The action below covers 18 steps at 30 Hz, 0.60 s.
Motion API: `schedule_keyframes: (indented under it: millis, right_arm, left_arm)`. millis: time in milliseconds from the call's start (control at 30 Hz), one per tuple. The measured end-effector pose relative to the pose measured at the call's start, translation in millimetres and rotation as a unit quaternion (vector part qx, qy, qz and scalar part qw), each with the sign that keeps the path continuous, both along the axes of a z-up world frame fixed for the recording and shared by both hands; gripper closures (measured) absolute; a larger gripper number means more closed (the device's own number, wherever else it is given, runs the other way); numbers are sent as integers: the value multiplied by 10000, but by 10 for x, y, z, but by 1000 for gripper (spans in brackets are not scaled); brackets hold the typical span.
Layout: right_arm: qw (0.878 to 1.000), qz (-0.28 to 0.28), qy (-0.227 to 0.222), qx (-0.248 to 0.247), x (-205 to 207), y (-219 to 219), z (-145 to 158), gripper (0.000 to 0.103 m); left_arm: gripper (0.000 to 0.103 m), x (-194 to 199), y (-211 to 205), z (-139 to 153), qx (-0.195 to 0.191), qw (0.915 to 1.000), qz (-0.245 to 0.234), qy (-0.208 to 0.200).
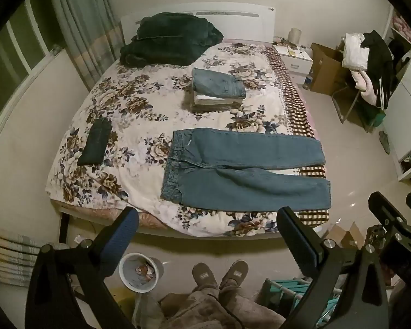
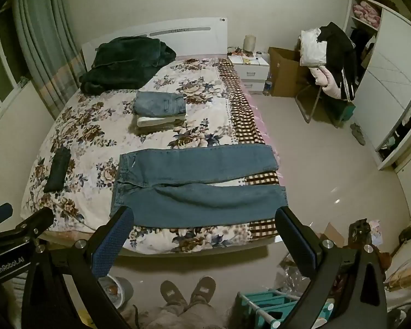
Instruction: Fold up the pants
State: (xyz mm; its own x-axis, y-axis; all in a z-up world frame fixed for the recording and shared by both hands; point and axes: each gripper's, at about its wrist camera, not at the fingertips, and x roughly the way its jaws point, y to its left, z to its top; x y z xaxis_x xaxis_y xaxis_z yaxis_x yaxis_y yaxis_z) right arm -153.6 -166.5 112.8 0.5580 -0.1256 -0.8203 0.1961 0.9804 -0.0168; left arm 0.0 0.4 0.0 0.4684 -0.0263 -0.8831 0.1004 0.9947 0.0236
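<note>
Blue jeans (image 1: pixel 241 170): spread flat on the floral bed (image 1: pixel 139 104), near edge. Heavy, limp denim; best gripped at waistband and hems. Left tongs (image 1: pixel 208 227) and right tongs (image 2: pixel 202 224): agape, empty, well above.

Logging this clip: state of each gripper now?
Left gripper: open, holding nothing.
Right gripper: open, holding nothing, above the jeans.

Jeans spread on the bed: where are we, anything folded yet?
Done: a folded stack sits mid-bed, jeans on top. In hand: nothing; left tongs and right tongs are open, above the bed's near edge. Left: the blue jeans lie flat, legs apart, not yet folded. The dark folded piece lies apart.
</note>
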Motion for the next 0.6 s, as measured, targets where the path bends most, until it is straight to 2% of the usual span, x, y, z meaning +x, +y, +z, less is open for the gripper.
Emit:
schedule_keyframes:
  millis: [600]
  right_arm:
    - [10000, 30, -9, -77, -50, -6, 43, 0]
  left_arm:
    - [0, 27, 23, 4, 59, 9999, -12, -102]
